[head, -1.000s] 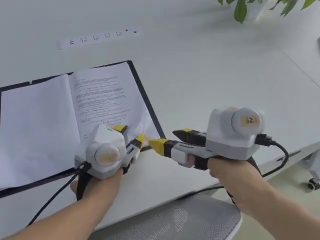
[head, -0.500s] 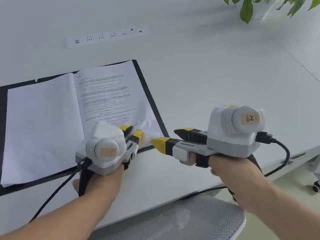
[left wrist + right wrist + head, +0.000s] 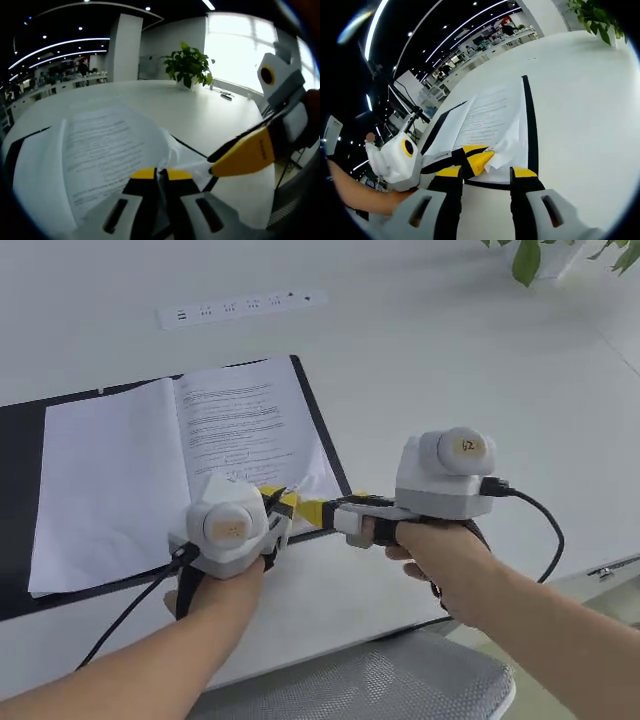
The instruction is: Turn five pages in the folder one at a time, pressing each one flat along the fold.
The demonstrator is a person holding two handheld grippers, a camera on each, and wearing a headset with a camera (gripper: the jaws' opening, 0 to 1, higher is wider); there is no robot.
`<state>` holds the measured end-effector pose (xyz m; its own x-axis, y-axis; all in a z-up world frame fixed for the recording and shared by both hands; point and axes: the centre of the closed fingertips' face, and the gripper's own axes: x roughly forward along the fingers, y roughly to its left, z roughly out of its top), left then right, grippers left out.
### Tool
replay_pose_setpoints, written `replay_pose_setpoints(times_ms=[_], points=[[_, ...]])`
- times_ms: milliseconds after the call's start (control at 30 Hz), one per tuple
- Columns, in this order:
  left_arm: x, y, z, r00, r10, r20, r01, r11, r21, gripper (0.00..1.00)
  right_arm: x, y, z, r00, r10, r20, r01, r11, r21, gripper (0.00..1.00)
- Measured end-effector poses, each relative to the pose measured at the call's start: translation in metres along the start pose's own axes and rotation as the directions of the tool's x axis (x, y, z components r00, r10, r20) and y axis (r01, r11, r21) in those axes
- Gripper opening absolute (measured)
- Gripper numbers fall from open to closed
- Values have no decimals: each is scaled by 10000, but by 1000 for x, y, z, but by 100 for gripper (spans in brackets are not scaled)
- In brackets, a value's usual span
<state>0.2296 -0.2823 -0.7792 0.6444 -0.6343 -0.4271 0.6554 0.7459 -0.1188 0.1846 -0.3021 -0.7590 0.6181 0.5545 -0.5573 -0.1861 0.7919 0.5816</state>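
— Where does the folder [image 3: 15, 490] lie?
— Open on the white table [image 3: 450, 360]. Its fold is left of both grippers and runs away from the person. The near right corner [image 3: 506, 150] of the printed page [image 3: 245, 420] is curled up
— Which gripper is nearer to it?
— The left gripper [image 3: 157, 174], jaws pressed together right at that corner; whether paper is nipped between them cannot be told. The right gripper [image 3: 487, 172] has its jaws apart, the corner just ahead between them
— And the count?
— One folder, two facing pages, the printed page and a blank page [image 3: 110, 490], two grippers, one power strip [image 3: 243, 307], one plant [image 3: 530, 255]
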Motion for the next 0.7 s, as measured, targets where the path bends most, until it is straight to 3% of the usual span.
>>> replay_pose_setpoints(times_ms=[67, 133, 267, 367, 500, 700], points=[[0, 0, 0, 10000, 12, 4, -12, 10000, -34, 4, 4, 2, 5, 9993, 218, 315, -237, 9978, 617, 33], [0, -1, 0, 10000, 9, 14, -9, 10000, -11, 4, 7, -8, 3, 9997, -133, 211, 106, 9924, 1229, 29], [0, -1, 0, 10000, 9, 10, -9, 10000, -17, 4, 11, -18, 8, 9973, -451, 573, 311, 9736, 2261, 18], [0, -1, 0, 10000, 3, 3, -3, 10000, -36, 5, 12, -22, 9, 9967, -532, 612, 349, 9627, 2684, 9], [0, -1, 1, 10000, -11, -8, 11, 10000, -33, 5, 13, -24, 9, 9957, -643, 666, 435, 9600, 2764, 2], [0, -2, 1, 10000, -49, -43, 48, 9998, -174, 6, 11, -26, 8, 9945, -747, 740, 486, 9508, 3061, 0]])
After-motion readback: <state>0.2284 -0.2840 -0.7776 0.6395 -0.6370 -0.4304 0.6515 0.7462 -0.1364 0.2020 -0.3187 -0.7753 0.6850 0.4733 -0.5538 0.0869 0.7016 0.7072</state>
